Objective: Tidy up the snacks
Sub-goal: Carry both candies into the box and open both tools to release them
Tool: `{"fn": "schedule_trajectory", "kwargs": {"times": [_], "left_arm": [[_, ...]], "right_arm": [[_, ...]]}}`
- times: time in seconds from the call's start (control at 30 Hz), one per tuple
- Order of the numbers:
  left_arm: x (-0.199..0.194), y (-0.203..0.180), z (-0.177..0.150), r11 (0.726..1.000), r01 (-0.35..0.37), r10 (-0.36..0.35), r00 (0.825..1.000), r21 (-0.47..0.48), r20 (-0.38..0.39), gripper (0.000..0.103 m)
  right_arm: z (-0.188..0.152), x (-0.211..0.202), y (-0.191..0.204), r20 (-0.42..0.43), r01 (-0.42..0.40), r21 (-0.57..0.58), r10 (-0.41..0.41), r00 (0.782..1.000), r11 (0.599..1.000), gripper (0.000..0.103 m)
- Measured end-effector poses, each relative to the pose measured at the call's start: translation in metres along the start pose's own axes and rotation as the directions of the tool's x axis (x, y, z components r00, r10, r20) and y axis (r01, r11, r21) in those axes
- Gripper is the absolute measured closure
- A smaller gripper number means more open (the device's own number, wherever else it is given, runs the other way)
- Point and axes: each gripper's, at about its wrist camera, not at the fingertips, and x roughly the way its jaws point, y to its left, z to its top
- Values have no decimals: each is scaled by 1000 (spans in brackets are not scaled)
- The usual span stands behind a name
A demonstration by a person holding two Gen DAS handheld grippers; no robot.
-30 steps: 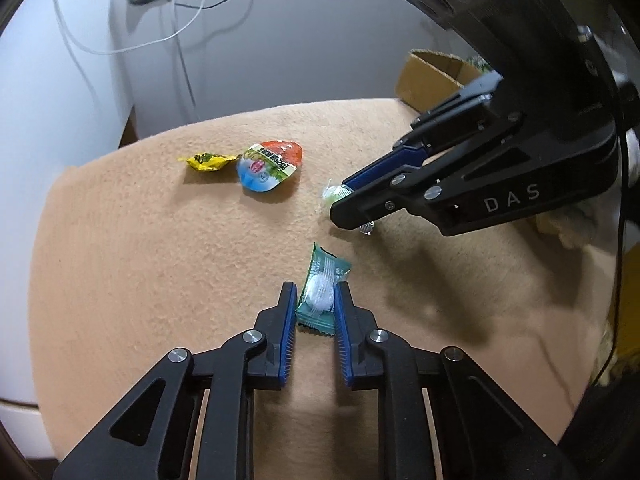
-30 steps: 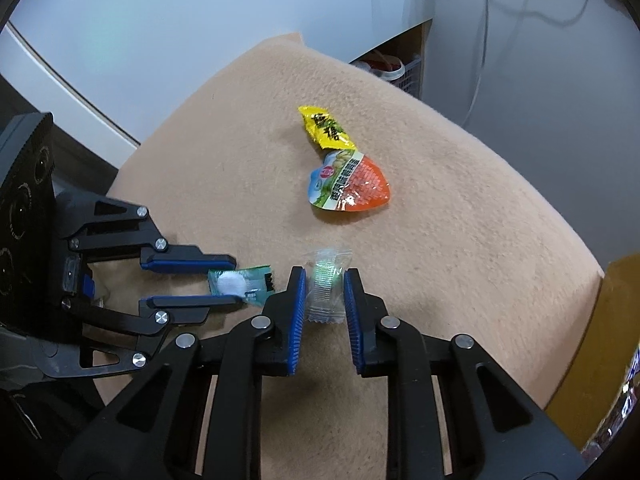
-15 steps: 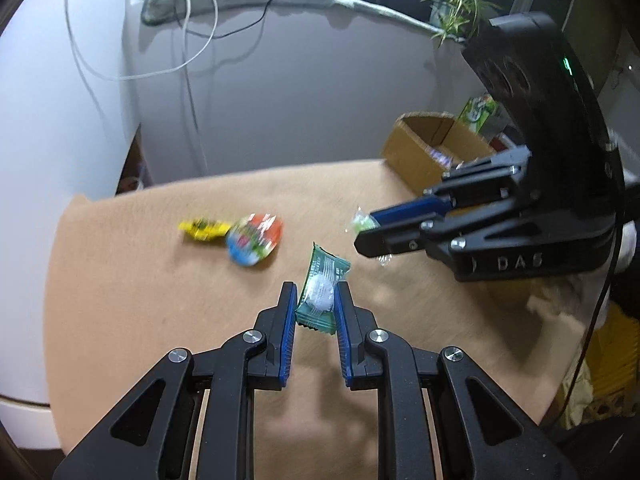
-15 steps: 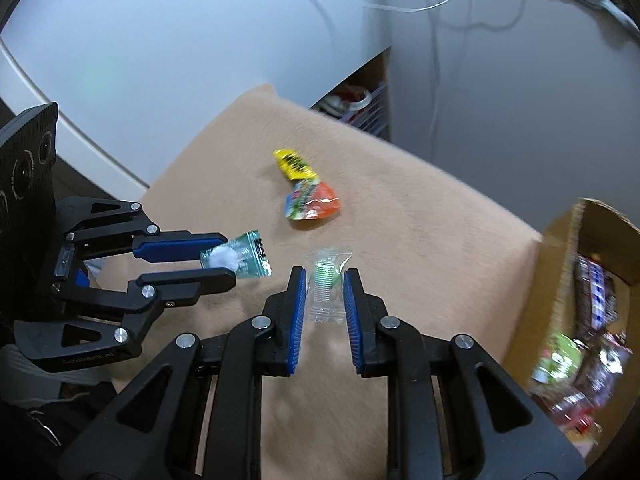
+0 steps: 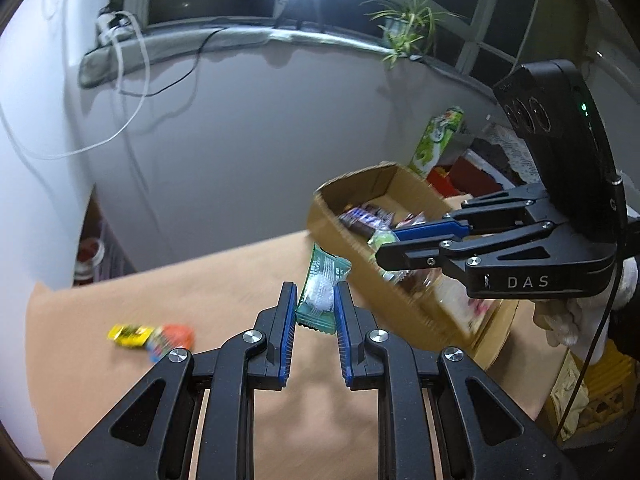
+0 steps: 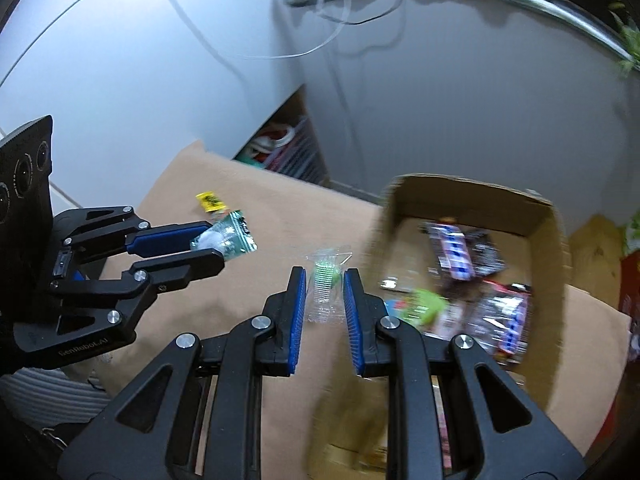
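Note:
My left gripper [image 5: 316, 300] is shut on a green packet with a white sweet [image 5: 320, 296], held in the air above the tan table [image 5: 120, 288], just left of the cardboard box [image 5: 360, 276]. In the right wrist view that same left gripper [image 6: 208, 246] and green packet [image 6: 230, 238] show at the left. My right gripper [image 6: 324, 284] is shut on a clear wrapper with a green sweet [image 6: 326, 276], near the box's [image 6: 548, 240] left wall. From the left wrist view, the right gripper [image 5: 382, 246] hovers over the box. A yellow packet [image 5: 130, 332] and a red-blue packet [image 5: 172, 338] lie on the table.
The box holds several wrapped snacks [image 6: 460, 256]. White walls with loose cables [image 5: 132, 60] stand behind the table. A shelf gap with clutter [image 6: 280, 148] opens past the table's far edge. A green carton [image 5: 438, 140] stands behind the box. A gloved hand [image 5: 592, 308] holds the right gripper.
Both grippers have lifted off the table with their sweets and swung right toward the cardboard box. The yellow and red-blue packets stayed put and now lie far left.

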Motion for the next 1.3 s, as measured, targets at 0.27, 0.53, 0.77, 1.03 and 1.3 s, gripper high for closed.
{"fn": "schedule_trajectory", "kwargs": {"times": [0.27,0.53,0.77,1.03,1.3], "left_arm": [[35,-29,25,999,45,-45,999,-10,-13,86],[59,-51,44,999,53,-53,998,-2,-19,86],[68,-64,50,999,35,-35,999,29,-17,86],[72,-73,53,999,32,-30,999,43,-28,85],[71,-75,53,999,21,-20,999,40,-46,72]], "right_arm": [[-8,-21,-58,17,73,80,-75,997,994,83],[-8,-22,-95,16,110,129,-113,994,986,83],[-9,-18,-104,4,120,137,-121,993,983,83],[-11,-20,-108,12,120,148,-123,992,982,82],[-15,-28,-107,36,157,155,-164,986,975,42]]}}
